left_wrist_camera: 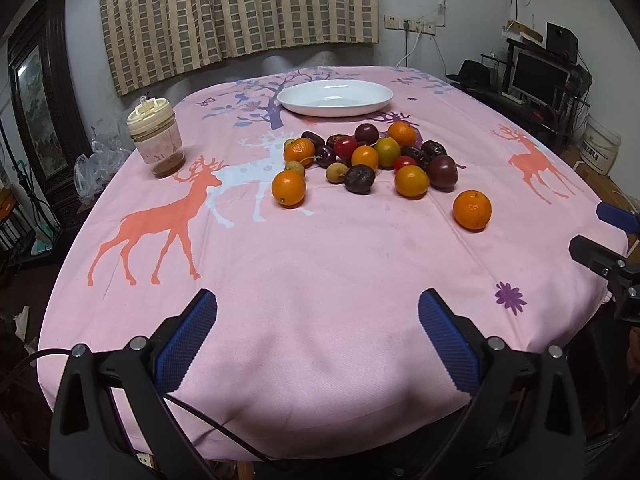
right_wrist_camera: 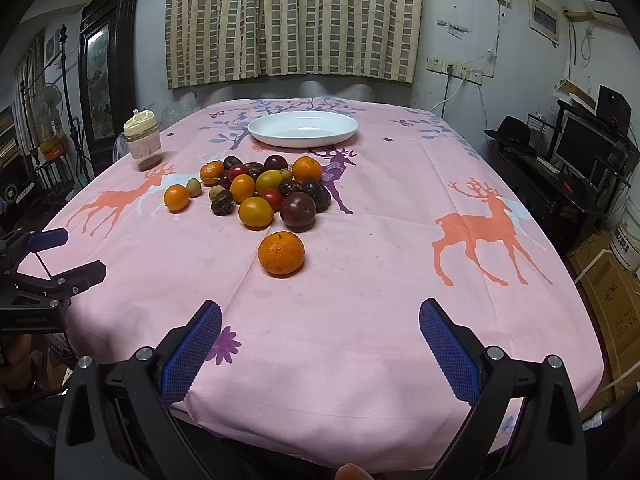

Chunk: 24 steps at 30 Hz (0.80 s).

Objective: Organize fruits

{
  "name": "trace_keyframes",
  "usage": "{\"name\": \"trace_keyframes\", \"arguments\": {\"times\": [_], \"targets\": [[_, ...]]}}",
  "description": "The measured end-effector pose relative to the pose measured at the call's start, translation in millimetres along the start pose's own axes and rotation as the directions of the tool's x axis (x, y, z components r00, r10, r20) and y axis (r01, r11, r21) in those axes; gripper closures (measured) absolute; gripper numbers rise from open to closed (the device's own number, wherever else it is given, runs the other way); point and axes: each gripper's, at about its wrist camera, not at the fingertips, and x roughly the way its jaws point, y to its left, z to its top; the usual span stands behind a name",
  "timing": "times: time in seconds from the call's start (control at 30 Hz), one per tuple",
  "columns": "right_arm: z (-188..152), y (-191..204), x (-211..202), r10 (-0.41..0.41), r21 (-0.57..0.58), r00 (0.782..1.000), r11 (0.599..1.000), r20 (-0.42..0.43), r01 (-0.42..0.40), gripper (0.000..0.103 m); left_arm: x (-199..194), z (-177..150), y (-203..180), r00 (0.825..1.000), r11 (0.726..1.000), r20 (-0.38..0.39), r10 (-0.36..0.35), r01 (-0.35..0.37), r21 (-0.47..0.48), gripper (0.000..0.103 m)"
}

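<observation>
A pile of fruit (left_wrist_camera: 372,158) lies mid-table on the pink deer tablecloth: several oranges, dark plums, red cherry tomatoes and small longans; it also shows in the right wrist view (right_wrist_camera: 260,190). One orange (left_wrist_camera: 472,210) sits apart, nearest the front (right_wrist_camera: 281,254). An empty white plate (left_wrist_camera: 335,97) stands behind the pile (right_wrist_camera: 303,129). My left gripper (left_wrist_camera: 317,336) is open and empty over the near table edge. My right gripper (right_wrist_camera: 320,344) is open and empty, in front of the lone orange. Each gripper shows at the edge of the other's view, the right (left_wrist_camera: 600,236) and the left (right_wrist_camera: 64,254).
A lidded jar (left_wrist_camera: 157,138) with brown contents stands at the table's left (right_wrist_camera: 143,140). A dark framed cabinet (left_wrist_camera: 40,104) is left of the table, a desk with a monitor (right_wrist_camera: 580,156) to the right. Curtains hang behind.
</observation>
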Motion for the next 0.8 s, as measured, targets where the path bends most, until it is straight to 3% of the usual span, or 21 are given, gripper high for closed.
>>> {"name": "trace_keyframes", "arguments": {"times": [0.8], "targets": [[-1.1,3.0,-0.7,0.001,-0.014,1.0,1.0,0.003,-0.001,0.004,0.3,0.3,-0.6,1.0,1.0,-0.002,0.001,-0.001,0.001,0.004]]}}
